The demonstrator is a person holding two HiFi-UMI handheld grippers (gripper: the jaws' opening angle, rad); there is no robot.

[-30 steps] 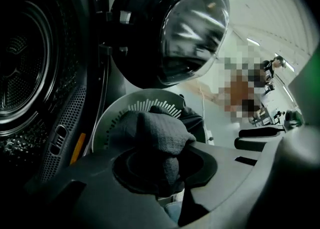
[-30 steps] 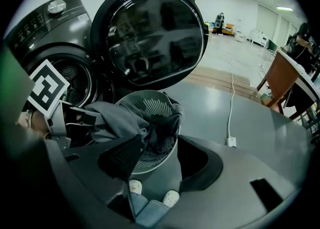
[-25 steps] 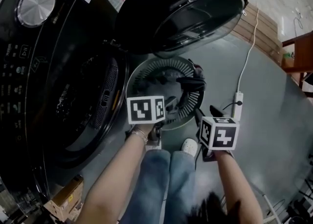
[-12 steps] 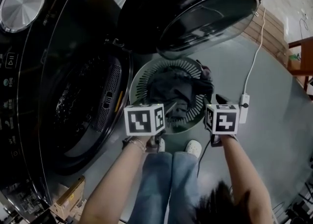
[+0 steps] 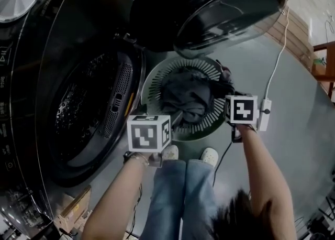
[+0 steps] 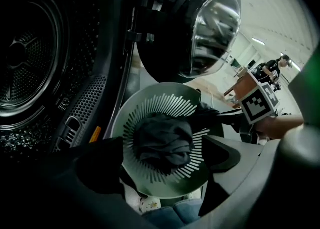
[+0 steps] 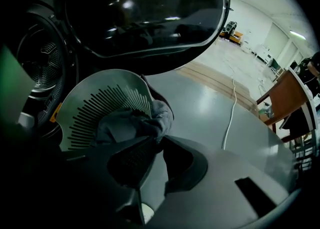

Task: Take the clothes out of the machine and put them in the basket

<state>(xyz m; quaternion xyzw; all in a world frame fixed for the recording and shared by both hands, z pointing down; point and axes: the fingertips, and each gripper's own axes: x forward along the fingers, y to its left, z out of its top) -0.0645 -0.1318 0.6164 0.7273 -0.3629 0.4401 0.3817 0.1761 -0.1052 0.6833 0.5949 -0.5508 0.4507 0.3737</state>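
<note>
Okay, your right gripper [image 7: 156,140] is down at the right rim of the basket [image 5: 154,84]. Its jaws have just been closing and now stand narrow, tips pinched on the grey garment [image 7: 159,115] that hangs over that rim. Your left gripper [image 6: 162,148] hovers over the near-left edge of the basket with its jaws wide and nothing gripped; through the gap you see the basket. The dark clothes [image 5: 186,95] sit bunched in the middle of the basket, heaped above the slatted wall.

The basket stands on the grey floor [image 5: 293,144], just right of the machine [image 5: 31,129] and under its open door [image 5: 209,8], which swings out to the far right. The drum [image 5: 78,102] at left is too dark to tell what is inside. Your white shoes [image 5: 209,155] are just near of the basket, touching or almost touching it. A white cable [image 5: 275,71] runs along the floor on the right to a power strip [image 5: 265,113] beside your right wrist.
</note>
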